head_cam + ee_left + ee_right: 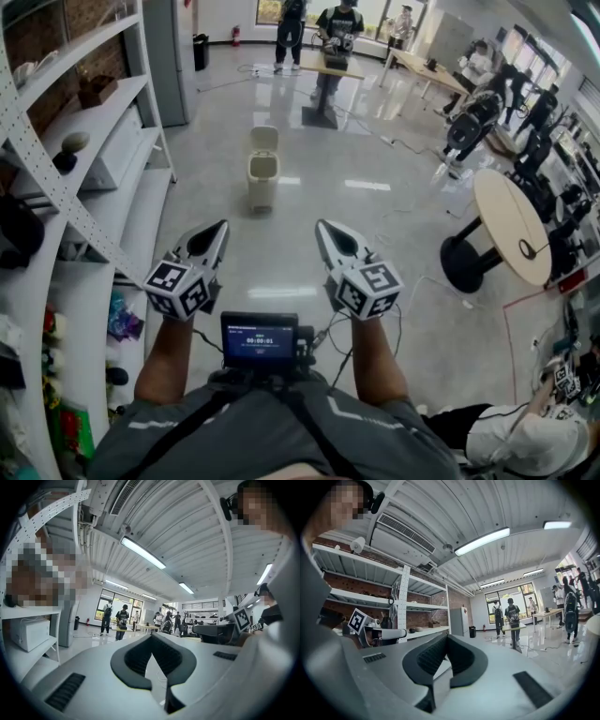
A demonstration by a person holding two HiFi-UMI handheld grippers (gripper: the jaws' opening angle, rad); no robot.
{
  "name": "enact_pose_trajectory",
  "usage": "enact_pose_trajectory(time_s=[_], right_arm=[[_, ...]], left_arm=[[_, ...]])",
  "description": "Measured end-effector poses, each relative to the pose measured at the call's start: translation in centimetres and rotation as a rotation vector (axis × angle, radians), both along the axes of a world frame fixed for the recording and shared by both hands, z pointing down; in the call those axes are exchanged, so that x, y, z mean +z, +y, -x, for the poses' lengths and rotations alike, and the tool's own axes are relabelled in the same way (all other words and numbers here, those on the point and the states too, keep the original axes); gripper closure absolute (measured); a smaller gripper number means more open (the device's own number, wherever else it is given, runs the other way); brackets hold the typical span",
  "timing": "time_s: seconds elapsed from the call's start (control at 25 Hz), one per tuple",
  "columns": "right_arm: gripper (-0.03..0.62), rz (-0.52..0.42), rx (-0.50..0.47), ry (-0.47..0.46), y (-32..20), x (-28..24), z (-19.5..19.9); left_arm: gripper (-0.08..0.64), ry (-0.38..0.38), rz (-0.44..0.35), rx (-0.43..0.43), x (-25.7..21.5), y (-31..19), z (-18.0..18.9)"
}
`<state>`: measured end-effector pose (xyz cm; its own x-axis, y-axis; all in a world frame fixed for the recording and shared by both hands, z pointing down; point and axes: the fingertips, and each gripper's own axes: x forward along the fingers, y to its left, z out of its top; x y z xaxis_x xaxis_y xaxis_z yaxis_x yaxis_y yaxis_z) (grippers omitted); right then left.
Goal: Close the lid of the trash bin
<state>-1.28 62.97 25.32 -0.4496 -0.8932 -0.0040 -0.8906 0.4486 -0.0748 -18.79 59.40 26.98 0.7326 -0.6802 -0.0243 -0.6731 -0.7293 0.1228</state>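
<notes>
In the head view a small cream trash bin (262,180) stands on the glossy floor ahead, its lid (264,139) tipped up and back. My left gripper (217,232) and right gripper (324,230) are held close to my body, well short of the bin, tips aimed towards it. Each one's jaws meet at the tip with nothing between them. The left gripper view has the left gripper (152,637) shut and looks out level across the room; the right gripper (444,637) is likewise shut. Neither gripper view has the bin in it.
White shelving (94,178) with small items runs along the left. A round table (511,225) on a black base stands at the right, with cables on the floor near it. People stand by a table (328,61) at the back. A seated person (520,436) is at the lower right.
</notes>
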Motion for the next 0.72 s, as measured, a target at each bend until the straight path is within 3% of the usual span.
enact_pose_trajectory(time_s=[0.72], right_arm=[[0.580, -0.003, 0.033, 0.014, -1.2, 0.3, 5.2]], left_arm=[[0.565, 0.054, -0.002, 0.017, 0.8, -1.1, 5.5]])
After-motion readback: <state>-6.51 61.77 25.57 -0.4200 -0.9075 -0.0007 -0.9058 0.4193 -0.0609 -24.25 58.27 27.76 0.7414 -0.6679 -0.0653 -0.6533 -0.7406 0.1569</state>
